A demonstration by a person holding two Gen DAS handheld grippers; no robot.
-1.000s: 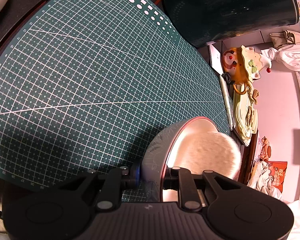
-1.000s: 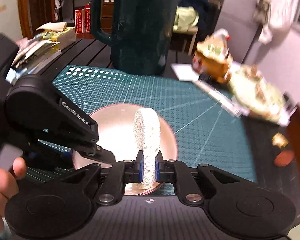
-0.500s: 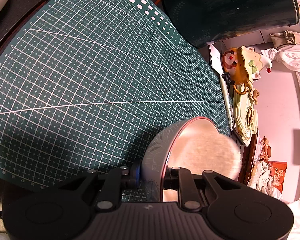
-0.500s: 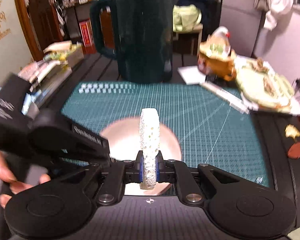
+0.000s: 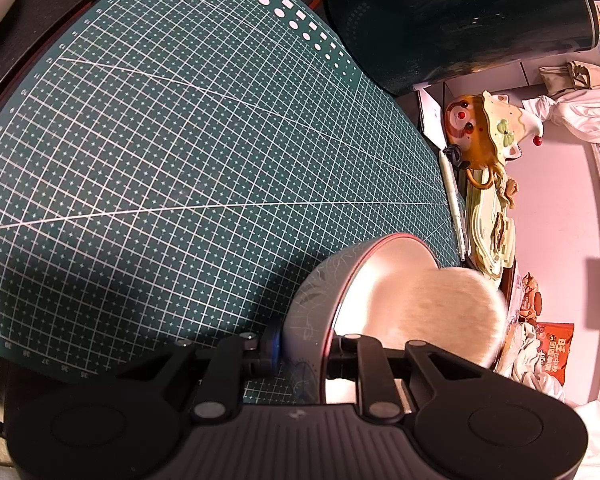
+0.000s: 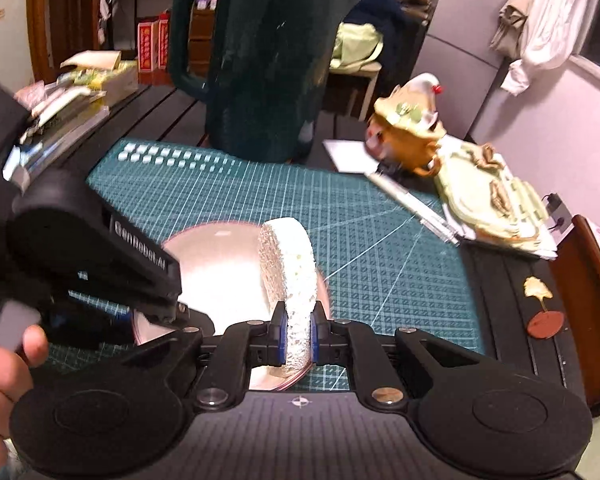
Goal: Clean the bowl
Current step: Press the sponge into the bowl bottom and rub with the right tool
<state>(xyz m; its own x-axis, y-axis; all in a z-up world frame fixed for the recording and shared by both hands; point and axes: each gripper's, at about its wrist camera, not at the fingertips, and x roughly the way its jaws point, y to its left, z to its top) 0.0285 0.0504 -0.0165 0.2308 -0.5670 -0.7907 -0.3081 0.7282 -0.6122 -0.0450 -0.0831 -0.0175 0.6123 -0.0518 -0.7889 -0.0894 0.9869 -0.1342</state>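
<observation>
Running left to right across the dark slatted table [image 6: 168,116]:

1. Person's hand [image 6: 0,364], far left, carrying the left gripper [image 6: 168,312]. Jaws drawn in tight on the wall of the bowl [image 5: 320,312], one finger outside, one inside the rim. Raised lettering on the black arm, blurred; it seems to begin "Gen" and end "AI", the middle not legible.
2. Stack of packets and papers [image 6: 80,84], rear left. Print too small to read.
3. Green cutting mat [image 5: 180,160] with white grid, covering the table's middle. Small ruler numerals along its near edge, too tiny to read surely.
4. Bowl, patterned grey outside, pale glossy inside, standing on the mat's near part. Inner surface looks bright with no soil visible; whether wiping is finished cannot be told.
5. Sponge [image 6: 292,280], white, round, porous, set on edge inside the bowl. Right gripper [image 6: 298,340] clamped firmly on its lower part. Judged: scrubbing under way, rinsing and release left.
6. Dark green jug [image 6: 260,64], rear centre, beyond the mat.
7. Ceramic figurine pot [image 6: 408,132] and pale green dish [image 6: 488,200], right.
8. Orange snack packet [image 5: 552,348], far right in the left view; Chinese characters, not decipherable.
</observation>
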